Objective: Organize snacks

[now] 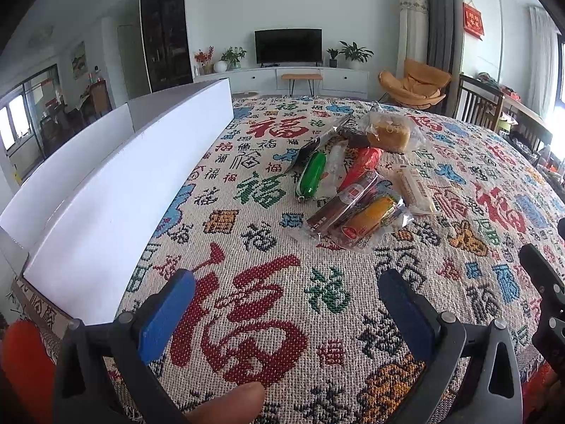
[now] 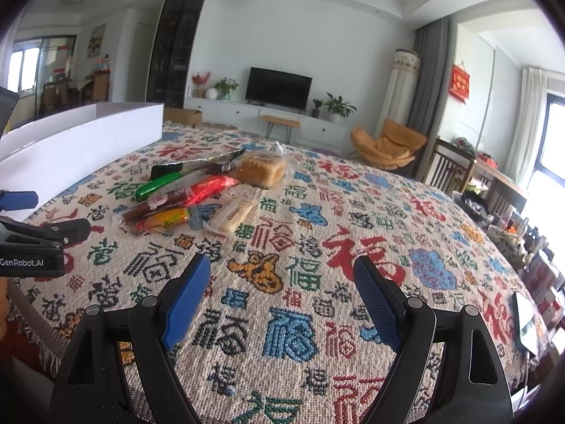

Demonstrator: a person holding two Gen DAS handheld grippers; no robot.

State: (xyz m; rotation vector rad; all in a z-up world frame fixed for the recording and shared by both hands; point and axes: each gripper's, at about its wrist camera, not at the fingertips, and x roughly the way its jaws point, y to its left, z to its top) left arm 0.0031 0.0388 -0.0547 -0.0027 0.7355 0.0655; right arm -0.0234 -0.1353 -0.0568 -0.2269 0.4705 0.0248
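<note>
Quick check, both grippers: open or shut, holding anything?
Left gripper: open, holding nothing, above the patterned cloth.
Right gripper: open, holding nothing; the snack pile lies ahead, untouched.

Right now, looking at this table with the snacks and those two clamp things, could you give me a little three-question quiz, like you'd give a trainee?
1. True or false: the left gripper is clamped on a snack.
2. Multiple choice: the white box stands where, seen from the left wrist camera, relative to the snack pile? A) left of it B) right of it C) on top of it
3. Fill in: the wrapped bread lies at the ___ end of the pile, away from the right gripper.

Key: 1 false, both grippers are open and empty above the tablecloth. 2 A. 3 far.
</note>
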